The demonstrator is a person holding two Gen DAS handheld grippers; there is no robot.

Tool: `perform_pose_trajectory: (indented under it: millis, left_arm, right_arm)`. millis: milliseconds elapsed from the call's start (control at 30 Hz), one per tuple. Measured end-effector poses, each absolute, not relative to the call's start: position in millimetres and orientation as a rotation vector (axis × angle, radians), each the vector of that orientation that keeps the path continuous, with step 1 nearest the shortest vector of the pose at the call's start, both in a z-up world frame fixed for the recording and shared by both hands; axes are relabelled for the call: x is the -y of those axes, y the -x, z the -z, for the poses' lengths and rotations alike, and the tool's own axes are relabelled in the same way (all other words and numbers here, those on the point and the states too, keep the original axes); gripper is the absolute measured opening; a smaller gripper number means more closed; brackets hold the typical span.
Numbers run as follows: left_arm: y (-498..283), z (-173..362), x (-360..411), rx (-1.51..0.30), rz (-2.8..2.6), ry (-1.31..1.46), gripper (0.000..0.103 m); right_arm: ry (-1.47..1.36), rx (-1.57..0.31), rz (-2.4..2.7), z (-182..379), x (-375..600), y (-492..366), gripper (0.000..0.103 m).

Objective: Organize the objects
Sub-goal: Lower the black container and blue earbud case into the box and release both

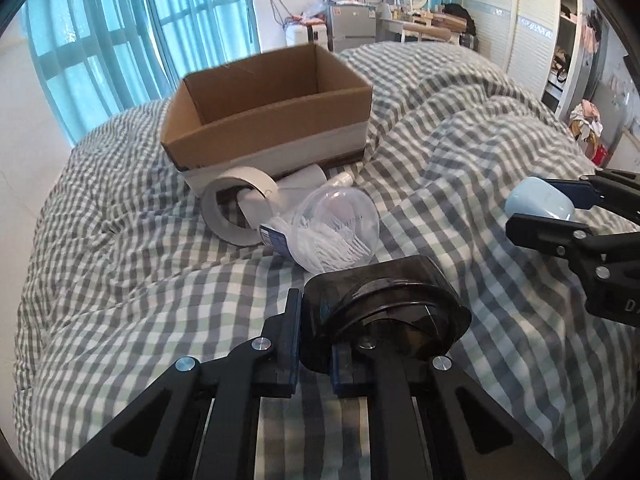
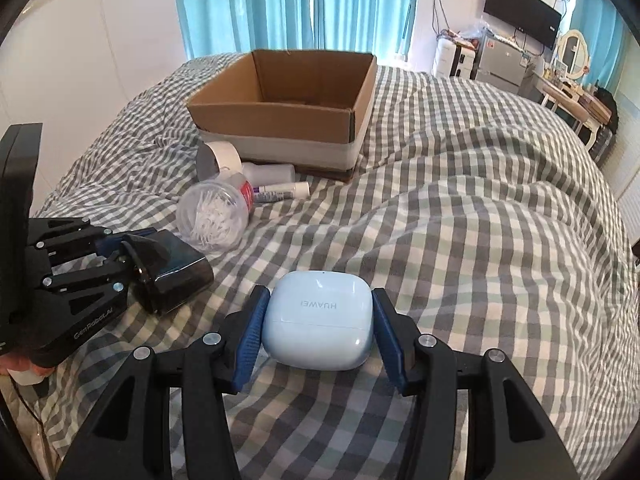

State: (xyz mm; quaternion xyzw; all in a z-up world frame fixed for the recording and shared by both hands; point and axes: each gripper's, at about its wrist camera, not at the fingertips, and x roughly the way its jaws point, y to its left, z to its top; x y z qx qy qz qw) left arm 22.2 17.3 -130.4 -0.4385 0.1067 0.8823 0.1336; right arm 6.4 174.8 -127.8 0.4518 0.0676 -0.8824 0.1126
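— Cardboard box (image 2: 288, 112): open-topped, on checked duvet (image 2: 460, 220), far side. Just in front?
— Tape roll (image 1: 236, 208), white bottle (image 2: 268, 172), small tube (image 2: 280, 192), clear jar of cotton swabs (image 2: 212, 216), clustered together.
— Left gripper (image 1: 314, 344)?
— Clamped on dark translucent tape dispenser (image 1: 384, 312), above duvet.
— Right gripper (image 2: 318, 336)?
— Closed against both sides of pale blue HUAWEI earbud case (image 2: 316, 320), near duvet; resting or lifted, cannot tell.

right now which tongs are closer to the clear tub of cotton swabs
Left. The left tongs, clamped on a dark tape dispenser, sit just short of the cotton swab tub. The right tongs, around the pale blue earbuds case, are farther off to its right.
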Motion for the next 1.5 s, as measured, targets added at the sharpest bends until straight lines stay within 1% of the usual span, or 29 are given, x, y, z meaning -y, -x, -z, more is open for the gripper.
perform_pose_trajectory:
  millis: [267, 467, 633, 733, 900, 1167, 1367, 1500]
  left_arm:
    - [-40.5, 85.3, -3.3, -0.305, -2.662, 1.129, 0.011]
    - [-34.4, 43.0, 7.7, -0.317, -2.747, 1.001, 0.011]
    - [-10.2, 3.4, 18.8, -0.291, -2.801, 0.901, 0.011]
    - [11.1, -12.3, 26.1, -0.281, -2.832, 0.868, 0.011]
    - [54.6, -33.0, 30.5, -0.268, -2.856, 0.835, 0.011]
    - [131.3, -34.5, 23.8, -0.282, -2.843, 0.869, 0.011]
    - [184.3, -4.6, 12.9, -0.317, -2.821, 0.947, 0.011]
    - [216.1, 23.3, 10.1, -0.322, -2.797, 1.028, 0.011]
  right_arm:
    - [-1.216, -0.24, 2.62, 96.6, -164.8, -22.6, 0.051]
    - [-1.094, -0.281, 2.644, 62.0, -155.3, -29.1, 0.051]
    - [-0.989, -0.32, 2.656, 29.5, -143.3, -18.3, 0.051]
    - [-0.94, -0.346, 2.671, 13.2, -137.6, -4.4, 0.051]
    - [-0.892, -0.328, 2.688, -8.1, -130.4, 30.8, 0.051]
    - [-0.871, -0.295, 2.715, -25.8, -121.0, 107.4, 0.051]
    - [-0.919, -0.252, 2.713, -13.0, -118.7, 175.2, 0.051]
    - [-0.982, -0.215, 2.7, 6.8, -118.5, 218.0, 0.051]
